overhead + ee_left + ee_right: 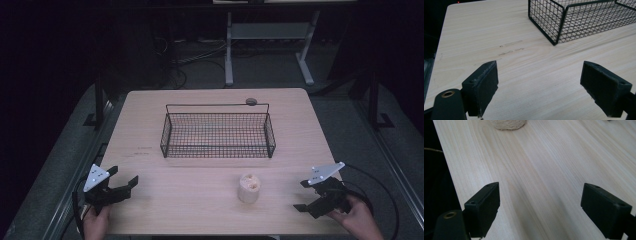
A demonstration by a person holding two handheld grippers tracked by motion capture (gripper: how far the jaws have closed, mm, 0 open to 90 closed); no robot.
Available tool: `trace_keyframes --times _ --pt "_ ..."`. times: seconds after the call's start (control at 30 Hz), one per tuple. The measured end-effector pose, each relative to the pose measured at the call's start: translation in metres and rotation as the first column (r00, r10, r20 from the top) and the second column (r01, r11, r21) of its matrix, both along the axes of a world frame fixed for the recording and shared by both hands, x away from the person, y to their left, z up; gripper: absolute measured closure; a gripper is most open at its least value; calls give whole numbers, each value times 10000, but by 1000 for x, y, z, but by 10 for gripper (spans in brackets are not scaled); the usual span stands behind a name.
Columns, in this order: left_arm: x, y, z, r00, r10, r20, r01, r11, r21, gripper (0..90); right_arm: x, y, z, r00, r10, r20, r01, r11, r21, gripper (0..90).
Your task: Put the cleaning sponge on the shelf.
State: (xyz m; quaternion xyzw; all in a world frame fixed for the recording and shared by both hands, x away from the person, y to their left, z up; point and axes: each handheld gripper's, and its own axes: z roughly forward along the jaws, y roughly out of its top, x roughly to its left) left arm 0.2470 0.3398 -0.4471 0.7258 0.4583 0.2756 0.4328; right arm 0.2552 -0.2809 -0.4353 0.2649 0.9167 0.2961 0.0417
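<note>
Both grippers point(123, 180) point(303, 195) gape wide, empty; pale, stubby, hollow-topped cylinder point(249, 187) stands upright between them.

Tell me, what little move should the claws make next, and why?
Probably slide the right claw toward the pale roll. Both claws are open and hold nothing, the roll stands nearer the right one, and the wire basket behind it is empty.

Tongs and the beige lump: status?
Left tongs open, empty, near table's left edge. Right tongs open, empty. Lump on table in front of basket, untouched. Nothing between right tongs and lump.
</note>
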Motion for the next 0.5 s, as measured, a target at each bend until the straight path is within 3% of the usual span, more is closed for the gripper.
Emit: trace_keyframes --times 0.23,0.5 --pt "-1 -2 -1 10000 -10 -88 10 10000 24 139 3 10 3 9999 158 -18 -158 9999 5 152" --pt "-1 -3 -1 9999 -26 -104 26 10000 53 139 1 21 5 9976 697 0 -697 9975 -71 152"
